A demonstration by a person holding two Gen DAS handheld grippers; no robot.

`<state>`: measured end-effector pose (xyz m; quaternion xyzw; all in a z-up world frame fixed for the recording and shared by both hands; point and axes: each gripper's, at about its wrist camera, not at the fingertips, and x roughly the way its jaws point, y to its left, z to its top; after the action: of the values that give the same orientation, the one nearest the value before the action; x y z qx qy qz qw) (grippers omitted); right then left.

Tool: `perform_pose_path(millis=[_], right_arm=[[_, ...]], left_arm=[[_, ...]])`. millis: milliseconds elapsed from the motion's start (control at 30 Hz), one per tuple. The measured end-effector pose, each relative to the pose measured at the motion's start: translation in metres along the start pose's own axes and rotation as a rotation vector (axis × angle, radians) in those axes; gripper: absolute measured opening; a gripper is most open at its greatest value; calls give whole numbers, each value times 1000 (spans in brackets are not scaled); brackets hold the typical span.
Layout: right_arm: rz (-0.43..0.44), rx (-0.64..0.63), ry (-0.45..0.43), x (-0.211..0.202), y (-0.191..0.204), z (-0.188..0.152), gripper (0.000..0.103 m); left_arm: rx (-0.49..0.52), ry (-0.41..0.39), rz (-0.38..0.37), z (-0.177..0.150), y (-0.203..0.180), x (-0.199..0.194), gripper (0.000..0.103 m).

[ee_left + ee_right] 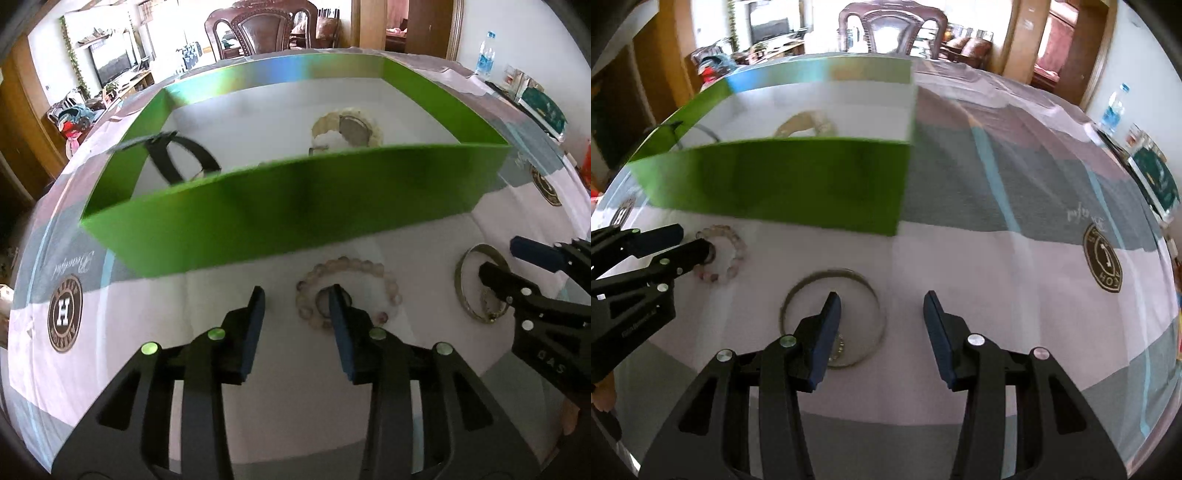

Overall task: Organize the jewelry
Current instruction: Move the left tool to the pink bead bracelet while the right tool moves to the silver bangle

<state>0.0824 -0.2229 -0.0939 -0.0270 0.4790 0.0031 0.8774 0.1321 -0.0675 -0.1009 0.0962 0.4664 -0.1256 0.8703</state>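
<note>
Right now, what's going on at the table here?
A person with two handheld grippers is sorting jewelry into a green box. The left gripper is open at a beaded bracelet on the cloth; the right gripper is open at a metal bangle. Neither is gripped. The box already holds some pieces.

Bead bracelet, bangle (flat) before box.

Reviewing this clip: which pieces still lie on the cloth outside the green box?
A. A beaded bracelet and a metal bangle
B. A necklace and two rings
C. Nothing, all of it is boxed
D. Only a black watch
A: the beaded bracelet and the metal bangle both lie on the cloth in front of the green box, each under an open gripper.
</note>
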Motion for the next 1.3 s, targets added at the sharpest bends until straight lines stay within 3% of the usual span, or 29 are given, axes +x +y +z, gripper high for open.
perform_pose_path(millis=[100, 200, 333, 567, 833, 967, 1300], right_arm=[[36, -35, 6, -4, 12, -5, 47], [130, -89, 18, -10, 29, -15, 48], [170, -117, 6, -20, 35, -21, 48], [129, -44, 8, -19, 15, -17, 48], [148, -31, 16, -17, 17, -17, 48], [152, -25, 21, -15, 19, -17, 49], [125, 20, -20, -29, 0, -17, 48]], left_arm=[[-27, 2, -27, -11, 9, -8, 42], [-23, -5, -29, -33, 16, -22, 43], [-34, 9, -29, -60, 27, -38, 43], [-101, 5, -33, -65, 44, -44, 42], [-52, -1, -55, -66, 30, -45, 42], [-48, -4, -103, -67, 23, -49, 42], [-115, -13, -36, -70, 46, -58, 35]])
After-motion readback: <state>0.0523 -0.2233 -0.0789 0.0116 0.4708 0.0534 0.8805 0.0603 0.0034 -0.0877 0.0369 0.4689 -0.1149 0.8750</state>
